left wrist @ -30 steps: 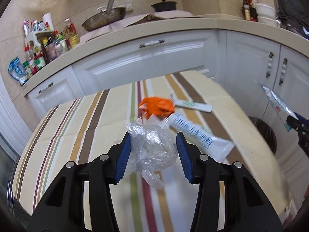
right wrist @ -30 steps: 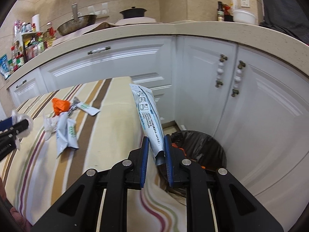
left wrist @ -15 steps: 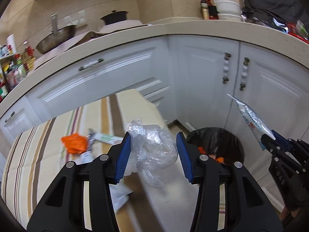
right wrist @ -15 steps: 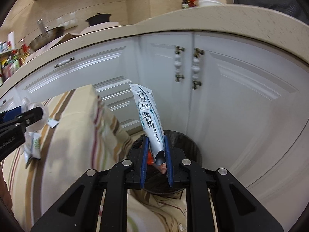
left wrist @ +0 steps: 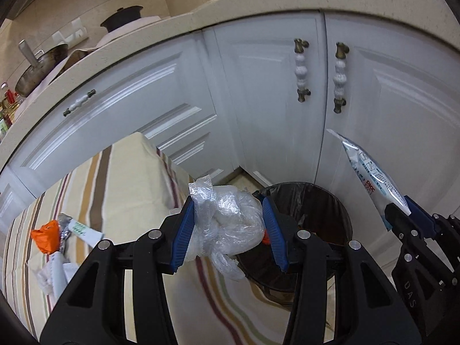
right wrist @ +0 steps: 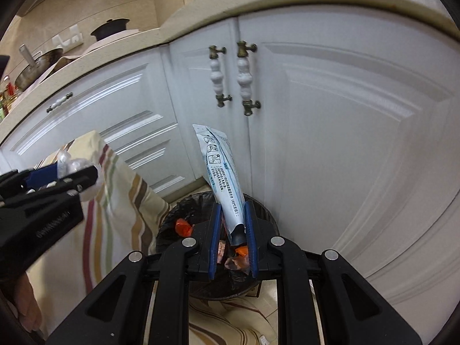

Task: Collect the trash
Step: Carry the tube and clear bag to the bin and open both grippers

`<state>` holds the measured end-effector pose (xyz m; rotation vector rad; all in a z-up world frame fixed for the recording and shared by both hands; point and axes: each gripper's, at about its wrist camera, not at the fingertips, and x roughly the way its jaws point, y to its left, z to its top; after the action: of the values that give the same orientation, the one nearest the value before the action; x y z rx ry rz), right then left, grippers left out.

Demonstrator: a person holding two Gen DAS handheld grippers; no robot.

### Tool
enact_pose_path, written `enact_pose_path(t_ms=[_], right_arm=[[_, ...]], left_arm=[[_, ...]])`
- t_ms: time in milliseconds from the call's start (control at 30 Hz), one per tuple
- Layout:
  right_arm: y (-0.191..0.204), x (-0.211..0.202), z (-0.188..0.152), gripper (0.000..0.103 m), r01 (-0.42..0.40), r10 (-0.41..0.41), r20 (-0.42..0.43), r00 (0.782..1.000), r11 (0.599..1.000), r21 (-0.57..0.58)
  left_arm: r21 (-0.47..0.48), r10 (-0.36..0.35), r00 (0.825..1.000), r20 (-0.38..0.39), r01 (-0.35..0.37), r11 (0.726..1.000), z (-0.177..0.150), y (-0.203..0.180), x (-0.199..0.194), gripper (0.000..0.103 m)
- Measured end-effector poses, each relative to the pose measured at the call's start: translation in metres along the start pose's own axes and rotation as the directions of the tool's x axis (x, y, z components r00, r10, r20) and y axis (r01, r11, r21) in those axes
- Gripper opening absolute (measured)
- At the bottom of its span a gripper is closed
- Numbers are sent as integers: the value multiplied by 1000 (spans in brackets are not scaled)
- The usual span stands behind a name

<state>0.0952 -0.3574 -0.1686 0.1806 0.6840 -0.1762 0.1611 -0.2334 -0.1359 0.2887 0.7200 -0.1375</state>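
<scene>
1. The left gripper (left wrist: 228,231) is clamped on a crumpled clear plastic bag (left wrist: 227,224), a thin, glossy, wrinkled wad squeezed between its ribbed blue pads (left wrist: 184,234), with a loose tail hanging below.
2. The right gripper (right wrist: 232,237) pinches the lower end of a flattened white-and-blue tube (right wrist: 221,178); the tube has a smooth, shiny skin printed with small text and diagrams, and stands nearly upright, tilting to the left.
3. A round bin (right wrist: 264,215) lined with a creased black bag sits on the floor against the white panelled cabinet doors (right wrist: 330,115). Orange and pink scraps (right wrist: 184,227) lie inside it.
4. The tube hangs directly above the bin's opening; the bag is held near the bin's rim, beside the table edge.
5. A table covered in a cream cloth with brown, red and green stripes (left wrist: 115,189) carries the remaining litter: a crumpled orange wrapper (left wrist: 46,235), a small white tube (left wrist: 86,230) and a pale packet (left wrist: 54,273).
6. The cabinet handles (left wrist: 302,72) are beaded white ceramic on tarnished brass posts, under a speckled beige counter.
</scene>
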Motion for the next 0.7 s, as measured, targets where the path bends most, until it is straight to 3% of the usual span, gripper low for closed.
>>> enact_pose_path(t_ms=[67, 400, 467, 500, 533, 700], right_arm=[[-3, 6, 1, 17, 0, 0, -2, 1000, 1000, 7], [-7, 50, 1, 18, -15, 15, -58, 998, 1000, 16], [-8, 58, -2, 29, -6, 8, -65, 998, 1000, 23], [-9, 62, -4, 39, -2, 4, -66, 998, 1000, 26], [-9, 65, -4, 42, 0, 2, -72, 997, 1000, 28], [-10, 64, -4, 42, 7, -5, -76, 997, 1000, 24]], left_arm=[[-17, -21, 999, -34, 21, 1000, 2, -5, 11, 46], [2, 33, 993, -113, -33, 999, 6, -24, 62, 51], [11, 48, 989, -139, -47, 999, 5, -27, 73, 61], [10, 48, 988, -149, -47, 999, 5, -27, 77, 63], [8, 46, 985, -164, -45, 999, 5, -27, 82, 64], [-3, 39, 983, -178, -40, 999, 5, -22, 86, 73]])
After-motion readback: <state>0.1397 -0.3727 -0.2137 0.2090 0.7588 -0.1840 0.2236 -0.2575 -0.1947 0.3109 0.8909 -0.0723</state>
